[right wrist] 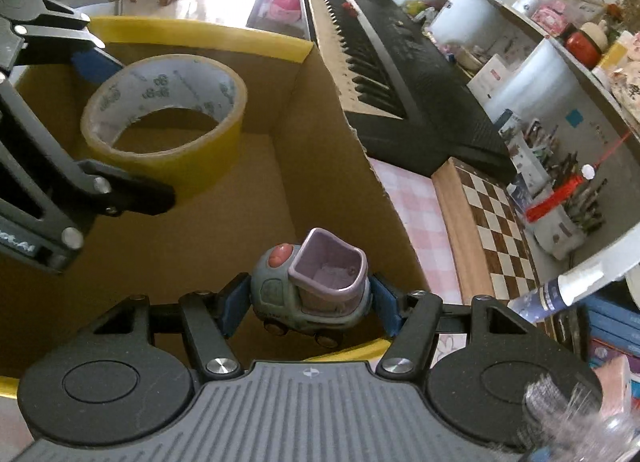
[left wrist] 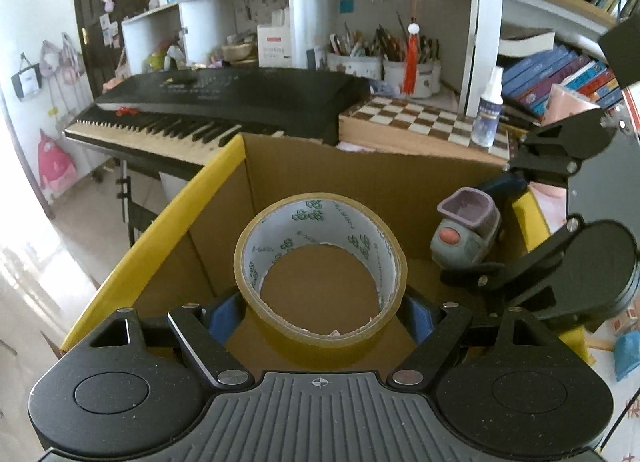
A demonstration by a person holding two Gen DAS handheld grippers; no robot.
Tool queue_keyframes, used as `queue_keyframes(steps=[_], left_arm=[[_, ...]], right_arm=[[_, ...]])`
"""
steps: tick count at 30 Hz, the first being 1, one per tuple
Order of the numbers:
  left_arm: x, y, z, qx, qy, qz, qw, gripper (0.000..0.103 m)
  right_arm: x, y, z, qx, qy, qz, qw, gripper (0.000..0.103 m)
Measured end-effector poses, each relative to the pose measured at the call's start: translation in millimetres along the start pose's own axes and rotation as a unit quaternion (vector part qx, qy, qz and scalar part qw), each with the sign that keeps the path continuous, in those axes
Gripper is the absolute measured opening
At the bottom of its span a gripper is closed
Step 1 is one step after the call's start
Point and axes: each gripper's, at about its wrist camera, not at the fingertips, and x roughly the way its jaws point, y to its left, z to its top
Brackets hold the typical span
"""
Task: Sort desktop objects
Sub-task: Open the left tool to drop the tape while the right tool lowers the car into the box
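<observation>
My left gripper (left wrist: 320,312) is shut on a roll of yellow tape (left wrist: 320,262) and holds it over the open cardboard box (left wrist: 360,170) with yellow-taped rims. The tape roll also shows in the right wrist view (right wrist: 168,118), between the left gripper's blue pads (right wrist: 96,62). My right gripper (right wrist: 306,302) is shut on a grey toy car (right wrist: 308,282) with a purple bucket seat and a red button, held inside the box (right wrist: 332,166) near its front rim. The toy also shows in the left wrist view (left wrist: 468,230), at the box's right side.
A black keyboard piano (left wrist: 224,110) stands behind the box. A wooden chessboard (left wrist: 424,122) with a spray bottle (left wrist: 488,106) on it lies to the right. Shelves with pen cups (left wrist: 384,58) and books (left wrist: 560,78) line the back. A pink checked cloth (right wrist: 416,214) covers the desk.
</observation>
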Motion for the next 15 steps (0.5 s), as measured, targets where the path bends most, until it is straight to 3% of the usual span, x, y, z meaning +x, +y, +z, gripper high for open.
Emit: queue_keyframes(steps=[15], left_arm=[[8.3, -5.6, -3.6, 0.002, 0.017, -0.003, 0.9999, 0.084]], right_arm=[[24.1, -10.6, -4.5, -0.039, 0.023, 0.010, 0.999, 0.061]])
